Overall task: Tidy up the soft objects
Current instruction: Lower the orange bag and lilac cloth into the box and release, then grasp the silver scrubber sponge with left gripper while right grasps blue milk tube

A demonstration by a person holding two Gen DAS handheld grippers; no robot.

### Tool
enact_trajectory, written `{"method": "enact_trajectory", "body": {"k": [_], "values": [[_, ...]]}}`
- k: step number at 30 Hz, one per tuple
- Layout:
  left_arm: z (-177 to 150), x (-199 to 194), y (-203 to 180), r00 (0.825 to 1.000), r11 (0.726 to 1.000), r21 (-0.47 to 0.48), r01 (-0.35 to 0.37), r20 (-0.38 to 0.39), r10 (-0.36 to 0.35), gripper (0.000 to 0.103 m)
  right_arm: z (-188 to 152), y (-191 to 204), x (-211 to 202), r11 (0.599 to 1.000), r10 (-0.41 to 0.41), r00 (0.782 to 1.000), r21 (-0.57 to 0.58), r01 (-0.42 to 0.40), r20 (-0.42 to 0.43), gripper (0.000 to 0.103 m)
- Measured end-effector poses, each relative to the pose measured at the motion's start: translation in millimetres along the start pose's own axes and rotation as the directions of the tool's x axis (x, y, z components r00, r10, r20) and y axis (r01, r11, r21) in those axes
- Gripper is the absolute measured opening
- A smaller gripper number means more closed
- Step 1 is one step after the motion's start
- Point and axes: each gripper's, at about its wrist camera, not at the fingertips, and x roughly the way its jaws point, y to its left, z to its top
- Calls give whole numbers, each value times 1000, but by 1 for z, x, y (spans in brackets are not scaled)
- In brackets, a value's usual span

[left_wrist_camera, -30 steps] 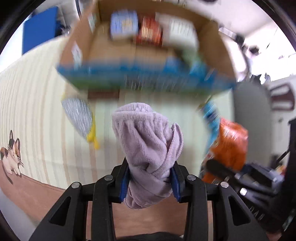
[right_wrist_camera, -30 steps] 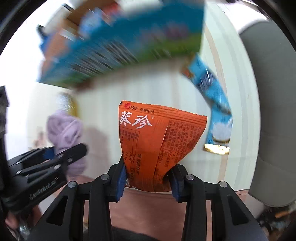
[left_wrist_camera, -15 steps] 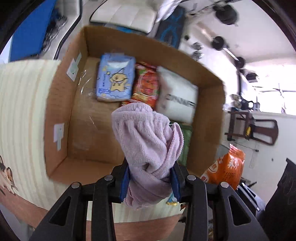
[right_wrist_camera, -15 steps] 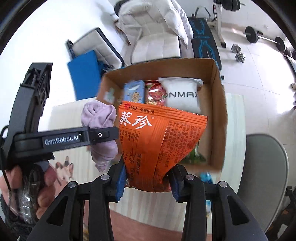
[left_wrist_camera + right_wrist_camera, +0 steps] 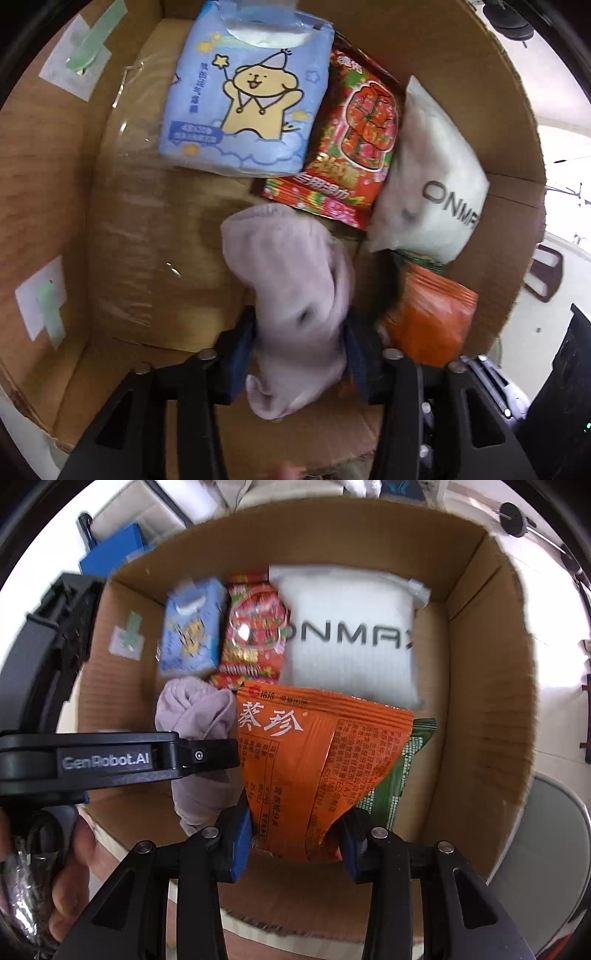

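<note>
My left gripper (image 5: 299, 350) is shut on a lilac towel (image 5: 295, 291) and holds it inside the cardboard box (image 5: 55, 206), above the bare floor at the near middle. The towel also shows in the right wrist view (image 5: 195, 716). My right gripper (image 5: 295, 834) is shut on an orange snack bag (image 5: 317, 760) and holds it over the box's near right part, just right of the towel. The orange bag shows in the left wrist view (image 5: 432, 321) too.
Along the box's far side lie a blue tissue pack (image 5: 247, 99), a red snack bag (image 5: 351, 147) and a white ONMAX pillow pack (image 5: 428, 184). A green bag (image 5: 402, 771) lies under the orange one. A grey chair (image 5: 554, 845) stands at the right.
Both grippers have moved forward and down from above the table into the box, carrying the towel and the orange bag. The box contents now fill both views.
</note>
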Motion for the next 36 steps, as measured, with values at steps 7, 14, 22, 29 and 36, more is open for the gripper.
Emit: {"method": "enact_trajectory", "body": {"k": [7,14,22,29,36], "values": [[-32,-38,-28,961,960,168,-224,199,190,88,-8,-6,-7,998,-65,998,6,65,-1,100],[-76,-78,-42,894,920,201,-337,376,246,98,-31,-4,-38,990,-140,987,18,139,83,103],[-111,-115,-41,822,919,158,-361,518,234,99,-65,3,-79,984,-178,959,64,168,219,103],[-155,-124,-35,749,904,136,-404,617,241,99,-101,22,-107,986,-167,929,79,149,331,103],[-195,-139,-26,675,891,143,-431,706,213,103,-142,32,-130,979,-201,889,121,165,412,103]]}}
